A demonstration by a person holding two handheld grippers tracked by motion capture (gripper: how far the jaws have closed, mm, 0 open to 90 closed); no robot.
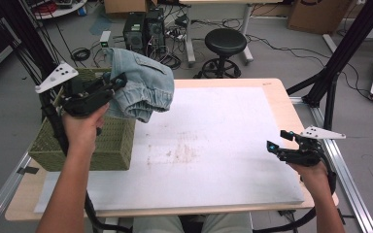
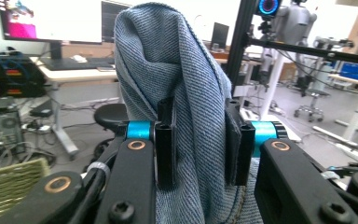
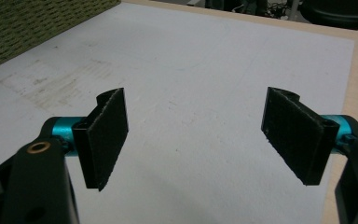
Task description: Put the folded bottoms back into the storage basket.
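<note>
1. The folded denim garment hangs in the upper left of the high view, lifted clear of the table and bunched into a thick roll. Its lower fold droops just right of the woven basket.
2. The left tongs are clamped on the denim garment; in the left gripper view the cloth fills the gap between the two black jaws and rises above them.
3. The right tongs rest at the lower right of the high view, jaws spread wide with nothing between them, above the white mat.
4. Likely risk: the grip takes only a pinch of a heavy, layered bundle, so a loose fold could slide out and the roll could unfurl mid-air.
5. Likely risk: the drooping fold may catch on the woven basket's near rim if carried low, leaving the cloth draped half over the edge instead of inside.
6. Room: the woven basket sits at the left edge of the table, partly beneath the left hand; the opening lies behind the forearm.
7. The white mat from the middle to the right is bare, giving wide space to set the cloth down again.
</note>
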